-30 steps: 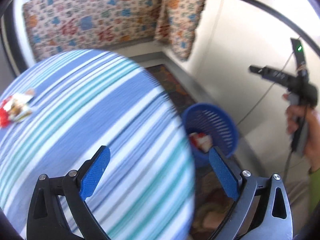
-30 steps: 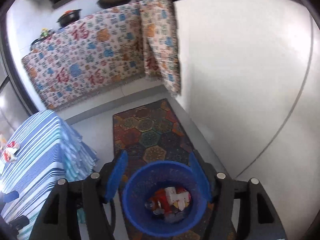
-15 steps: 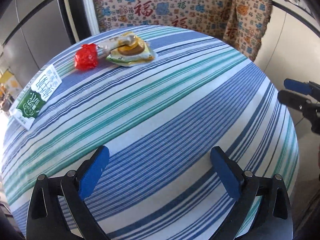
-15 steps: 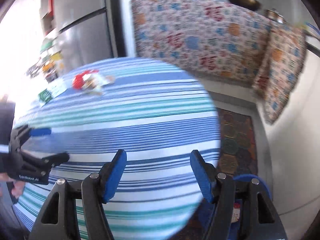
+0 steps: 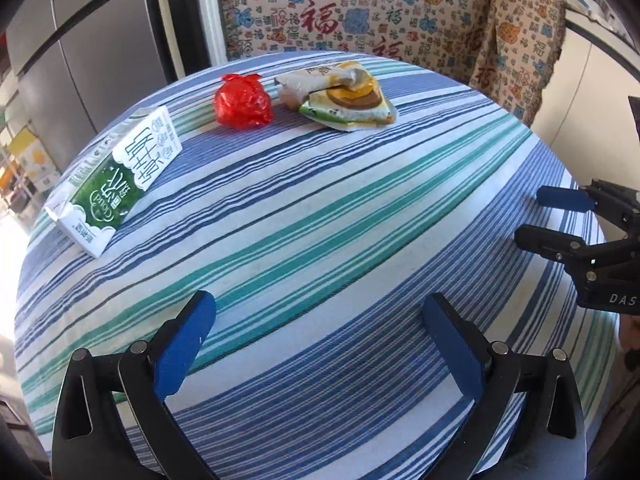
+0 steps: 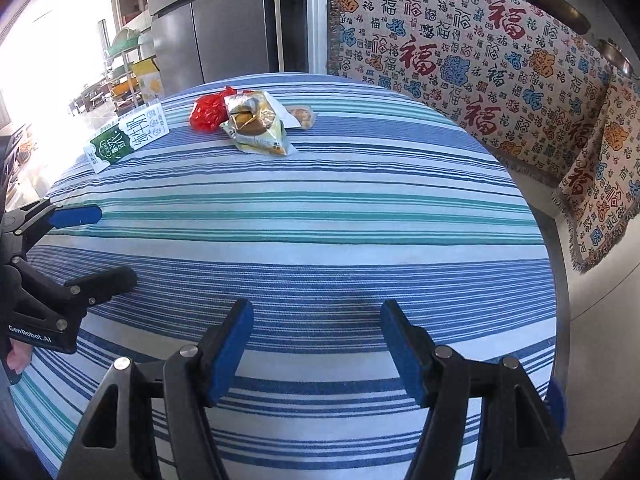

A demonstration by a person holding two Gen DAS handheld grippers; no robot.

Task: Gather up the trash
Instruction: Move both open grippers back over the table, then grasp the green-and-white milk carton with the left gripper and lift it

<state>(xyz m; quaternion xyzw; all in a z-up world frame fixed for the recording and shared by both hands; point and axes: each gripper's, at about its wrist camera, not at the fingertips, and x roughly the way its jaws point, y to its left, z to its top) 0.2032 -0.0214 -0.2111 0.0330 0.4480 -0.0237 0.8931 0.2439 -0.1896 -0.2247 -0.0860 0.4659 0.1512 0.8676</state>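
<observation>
The surface [image 5: 320,240] fills both views, round and draped in a cloth striped blue, teal and white. Behind it hangs a patterned blanket [image 6: 460,52] with red characters, and a steel fridge [image 6: 208,20] stands to the left of that.

The left tool [image 5: 320,340] hovers over the near edge of the surface, its blue-padded jaws spread wide with nothing between them. The right tool [image 6: 316,344] is likewise over the near edge, its jaws well apart and empty. Each tool shows at the side of the other's view, the right one also parted there [image 5: 560,220], the left one also parted [image 6: 80,248].

All the trash lies on the far part of the surface, well apart from both tools. A green and white carton [image 5: 116,180] lies on its side toward the far left. To its right sits a crumpled red bag [image 5: 242,100]. Just beside the bag, on its right, is a pile of snack wrappers [image 5: 344,100], the green-edged one lowest and a pale one lying across it. In the right wrist view the bag touches the wrappers [image 6: 256,128], and a small packet [image 6: 302,116] lies just behind them.
</observation>
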